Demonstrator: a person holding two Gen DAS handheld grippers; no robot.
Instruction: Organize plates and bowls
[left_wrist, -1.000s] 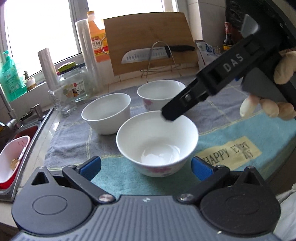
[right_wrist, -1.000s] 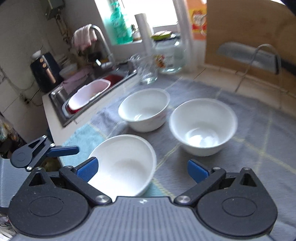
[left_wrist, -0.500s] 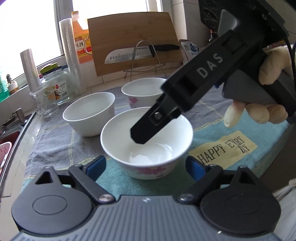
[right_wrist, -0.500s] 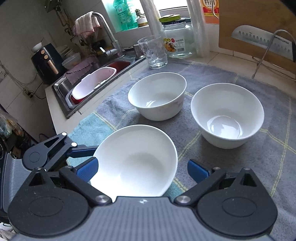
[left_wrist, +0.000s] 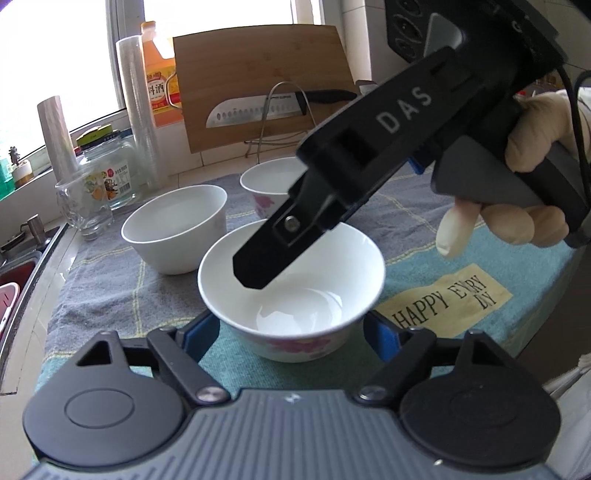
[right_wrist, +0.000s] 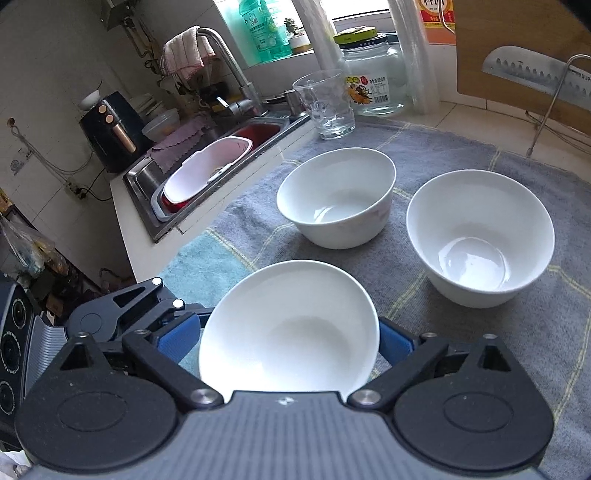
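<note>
Left fingers: your left gripper (left_wrist: 291, 328) has just been closing; its blue fingers (left_wrist: 201, 332) now sit against both sides of the nearest bowl (left_wrist: 295, 295), which stands between them on the towel (left_wrist: 110, 280).
Right fingers: your right gripper (right_wrist: 288, 347) has its blue fingers (right_wrist: 395, 345) close on either side of that same bowl's rim; whether they press on it you cannot tell. In the left view only one black finger shows, reaching into the bowl.
Bowls: three, all white, all upright on the towel; the nearest one (right_wrist: 291, 328) at the front, the other two, left bowl (right_wrist: 336, 195) and right bowl (right_wrist: 480, 236), side by side behind it, apart from each other.
Plates: none visible in either view.
Hand: one gloved hand (left_wrist: 517, 206) on the right gripper's handle, seen from the left view only.
Left view only: the towel's "HAPPY" label (left_wrist: 447, 299) and the pink flower print on the nearest bowl's side.
Right view only: sink (right_wrist: 147, 177), faucet (right_wrist: 229, 62), a pink-and-white tub (right_wrist: 207, 170) in the sink.
Both views: glass tumbler (right_wrist: 325, 103), glass jar (right_wrist: 373, 77), cutting board (left_wrist: 258, 85), knife (left_wrist: 255, 110) at the counter's back.
</note>
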